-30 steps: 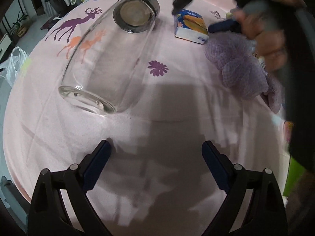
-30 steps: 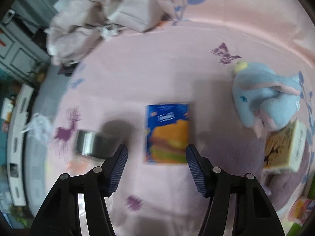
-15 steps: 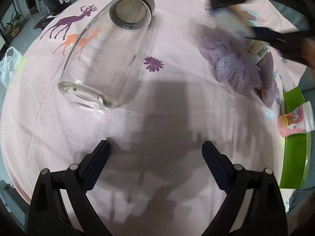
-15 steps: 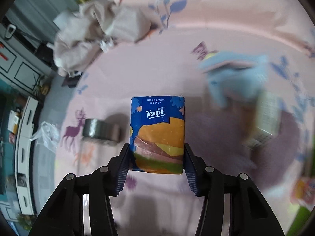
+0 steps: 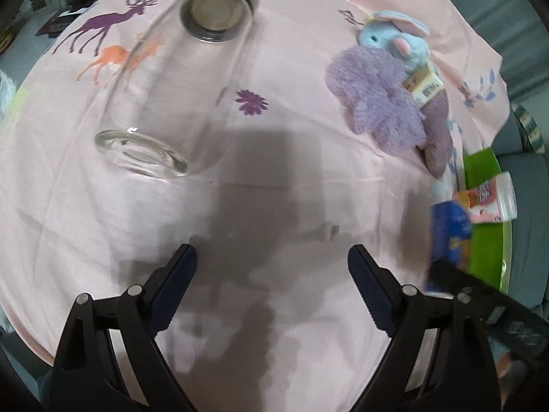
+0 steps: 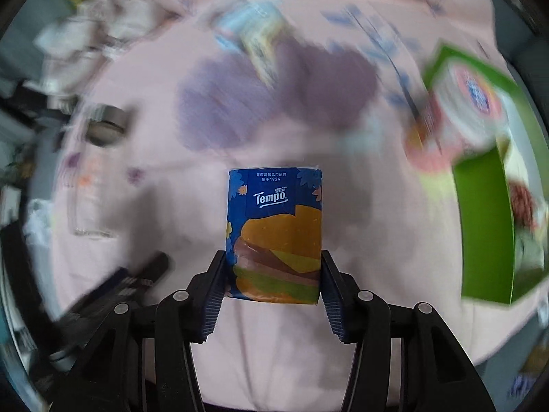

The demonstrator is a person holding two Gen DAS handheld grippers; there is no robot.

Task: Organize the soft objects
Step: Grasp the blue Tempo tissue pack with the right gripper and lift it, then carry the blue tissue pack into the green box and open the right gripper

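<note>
A round table (image 5: 274, 206) stands covered in a pale pink cloth (image 5: 171, 240) printed with purple and orange deer and a purple flower. A clear glass jar (image 5: 171, 86) with a metal lid lies on its side on the cloth. Well apart from it sits a cluster of soft things: a lilac mesh puff (image 5: 377, 103) touching a light blue plush toy (image 5: 398, 37). At the table's edge rests a green box (image 5: 487, 240).

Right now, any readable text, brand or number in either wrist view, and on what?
"Tempo": tissue pack clamped in the right tongs.
"1929": closes the small line above that logo; the characters before it are too small to read.
Pink-and-white pack in the green box: print blurred, unreadable.
Yellow tag on the plush toys: too small.
</note>
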